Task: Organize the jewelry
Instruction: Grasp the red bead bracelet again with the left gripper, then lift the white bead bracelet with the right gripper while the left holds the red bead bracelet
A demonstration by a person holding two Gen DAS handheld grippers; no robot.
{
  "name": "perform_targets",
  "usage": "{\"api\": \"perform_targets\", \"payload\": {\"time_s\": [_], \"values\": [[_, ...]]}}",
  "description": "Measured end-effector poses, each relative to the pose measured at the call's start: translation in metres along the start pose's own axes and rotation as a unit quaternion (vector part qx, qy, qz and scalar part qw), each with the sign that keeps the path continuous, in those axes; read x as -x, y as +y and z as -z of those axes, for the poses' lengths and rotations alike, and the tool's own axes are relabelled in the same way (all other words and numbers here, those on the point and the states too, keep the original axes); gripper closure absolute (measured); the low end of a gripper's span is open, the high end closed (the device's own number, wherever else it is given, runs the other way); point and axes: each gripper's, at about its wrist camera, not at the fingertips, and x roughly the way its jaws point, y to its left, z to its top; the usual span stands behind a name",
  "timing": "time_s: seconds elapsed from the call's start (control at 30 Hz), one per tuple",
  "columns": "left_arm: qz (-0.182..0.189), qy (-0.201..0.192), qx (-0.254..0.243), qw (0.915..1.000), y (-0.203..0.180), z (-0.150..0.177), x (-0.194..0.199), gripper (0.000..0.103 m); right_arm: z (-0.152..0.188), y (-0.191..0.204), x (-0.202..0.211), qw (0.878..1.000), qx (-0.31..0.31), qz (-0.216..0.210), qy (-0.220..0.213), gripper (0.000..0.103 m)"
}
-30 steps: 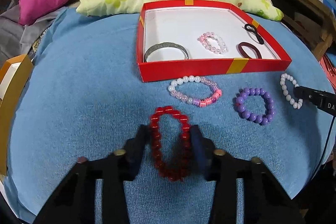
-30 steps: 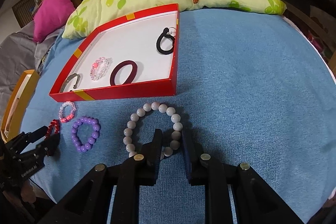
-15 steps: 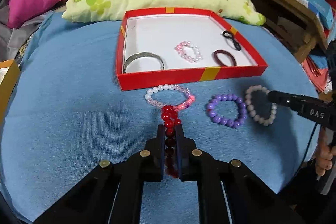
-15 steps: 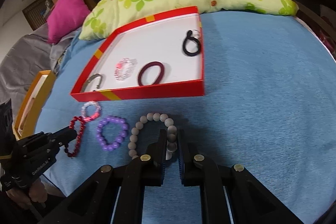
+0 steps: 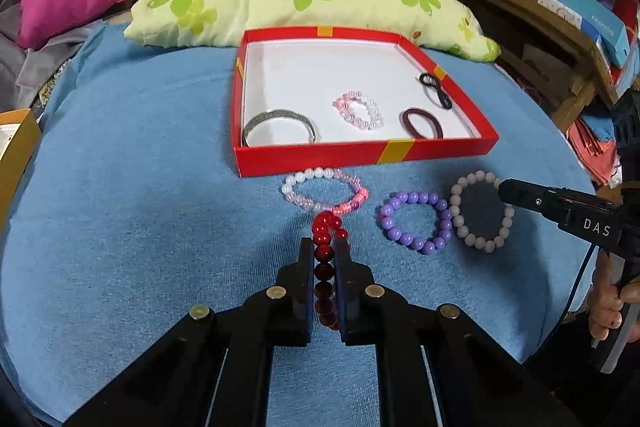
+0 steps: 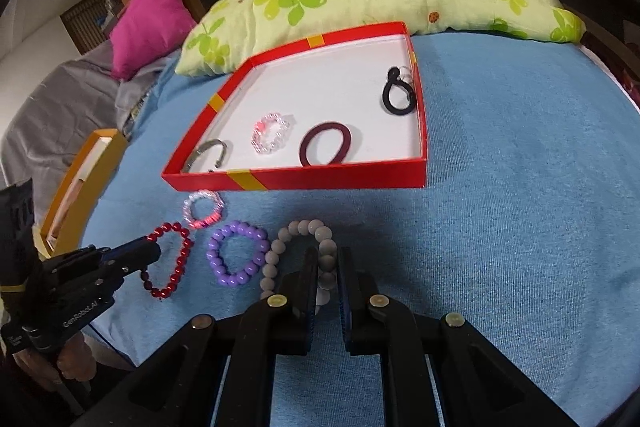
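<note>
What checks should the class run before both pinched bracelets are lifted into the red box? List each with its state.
1. Left gripper shut on red bracelet: ok.
2. Right gripper shut on grey bracelet: ok.
3. Free white floor in red box: ok.
4. Purple bracelet clear of grey bracelet: not ok, they touch.
5. Red bracelet clear of pink and white bracelet: cannot tell.
</note>
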Motion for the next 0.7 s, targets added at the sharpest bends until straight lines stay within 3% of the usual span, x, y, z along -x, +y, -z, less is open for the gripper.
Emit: {"api": "perform_targets", "payload": {"time_s": [0.27,0.7], "values": [[0.017,-0.031,-0.001,0.9994,0.001,-0.008,0.020,0.093,-0.004,0.008,0.014,0.999,-0.003,-0.034,-0.027,0.092],[0.024,-0.041,0.003,0.9989,0.000,-0.013,0.026,0.093,-0.008,0.018,0.029,0.996,-0.004,-0.063,-0.067,0.092]]}}
